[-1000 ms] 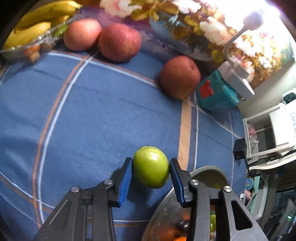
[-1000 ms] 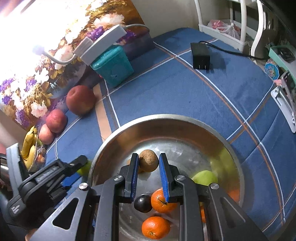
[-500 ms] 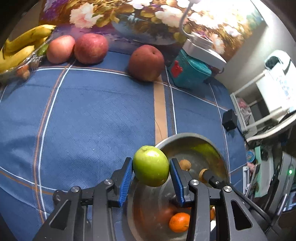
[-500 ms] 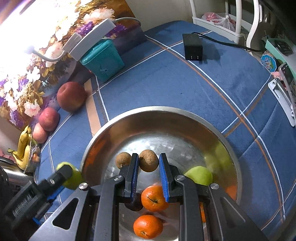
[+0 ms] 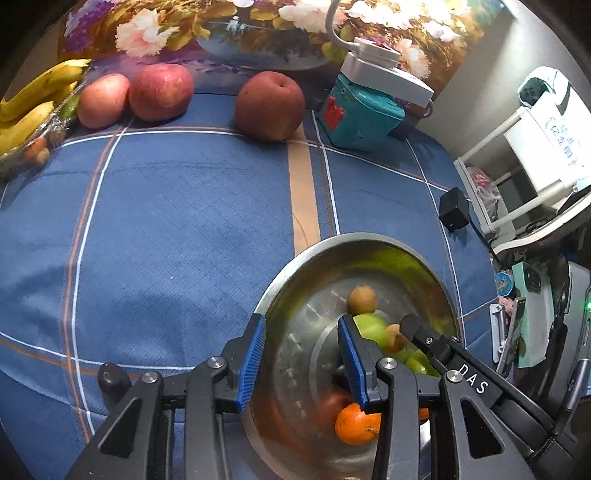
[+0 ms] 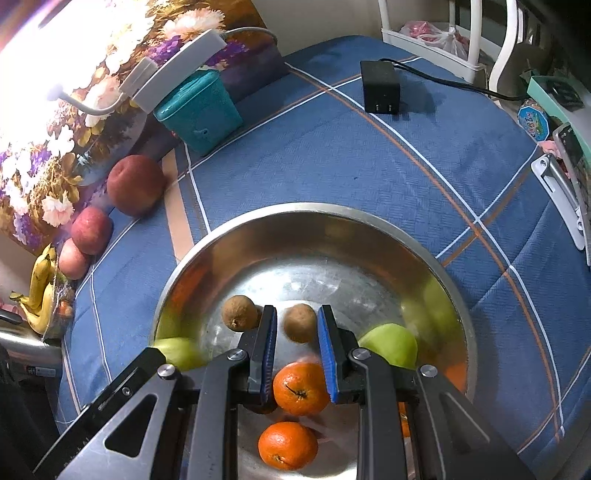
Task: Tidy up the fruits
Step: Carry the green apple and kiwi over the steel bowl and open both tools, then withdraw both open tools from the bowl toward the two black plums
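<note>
A steel bowl (image 5: 295, 273) (image 6: 258, 229) sits on the blue cloth and holds green apples (image 5: 369, 326) (image 6: 391, 343), oranges (image 5: 354, 424) (image 6: 299, 387) and small brown fruits (image 5: 362, 300) (image 6: 239, 314). My left gripper (image 5: 301, 358) is open and empty above the bowl's left rim. My right gripper (image 6: 297, 349) is over the bowl with a small brown fruit (image 6: 300, 323) between its fingertips; whether it grips it is unclear. A blurred green apple (image 6: 181, 352) lies at the bowl's left side. Three red apples (image 5: 269, 105) (image 5: 160, 92) (image 5: 103, 99) lie at the back.
Bananas (image 5: 33, 99) lie in a clear tray at the far left. A teal box (image 5: 358, 114) with a white lamp base on it stands by the flower painting (image 5: 258, 29). A black power adapter (image 6: 380, 92) lies on the cloth at the right.
My left gripper has opened and let go of the green apple, which has dropped into the bowl. The left gripper moved further over the bowl. The right gripper stayed over the bowl.
</note>
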Motion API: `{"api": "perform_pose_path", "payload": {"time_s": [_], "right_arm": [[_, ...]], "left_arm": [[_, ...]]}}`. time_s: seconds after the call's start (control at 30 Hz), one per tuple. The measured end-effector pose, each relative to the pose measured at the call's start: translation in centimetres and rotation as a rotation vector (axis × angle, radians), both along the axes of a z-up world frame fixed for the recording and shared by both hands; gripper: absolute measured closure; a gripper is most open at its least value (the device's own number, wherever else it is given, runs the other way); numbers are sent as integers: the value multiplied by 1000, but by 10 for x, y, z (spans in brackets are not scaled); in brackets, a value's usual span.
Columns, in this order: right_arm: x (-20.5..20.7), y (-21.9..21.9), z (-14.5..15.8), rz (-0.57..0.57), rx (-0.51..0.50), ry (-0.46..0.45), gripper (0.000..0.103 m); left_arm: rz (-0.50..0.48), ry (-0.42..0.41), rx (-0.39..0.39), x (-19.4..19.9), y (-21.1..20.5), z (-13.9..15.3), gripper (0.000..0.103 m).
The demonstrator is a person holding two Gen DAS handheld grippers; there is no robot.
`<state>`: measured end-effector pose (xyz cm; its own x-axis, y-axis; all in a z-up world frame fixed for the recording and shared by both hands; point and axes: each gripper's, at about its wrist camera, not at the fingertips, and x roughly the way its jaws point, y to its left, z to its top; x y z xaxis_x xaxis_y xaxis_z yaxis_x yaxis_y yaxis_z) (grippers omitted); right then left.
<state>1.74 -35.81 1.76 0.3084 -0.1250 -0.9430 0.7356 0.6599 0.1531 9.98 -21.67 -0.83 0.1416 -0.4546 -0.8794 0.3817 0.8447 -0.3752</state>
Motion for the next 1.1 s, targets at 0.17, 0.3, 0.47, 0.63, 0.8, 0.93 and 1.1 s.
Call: {"api": "perform_pose_path", "payload": {"time_s": [0.17, 0.3, 0.47, 0.63, 0.8, 0.93, 1.1], "right_arm": [[-5, 3, 4, 3, -24, 18, 79], [-8, 6, 3, 3, -24, 20, 77], [-11, 15, 6, 22, -45, 37, 72], [-15, 27, 13, 42, -75, 34, 64], [-18, 42, 16, 68, -105, 41, 50], [-19, 56, 19, 98, -122, 38, 46], [-21, 72, 22, 129, -155, 44, 39]], "left_arm": [[1, -10, 13, -4, 5, 6, 56], [13, -30, 44, -6, 13, 10, 46], [44, -53, 100, -7, 30, 9, 37], [75, -95, 170, -9, 51, 7, 23], [92, -141, 242, -15, 75, 1, 11], [129, -176, 266, -19, 96, 3, 3], [159, -215, 283, -28, 114, 7, 0]]}}
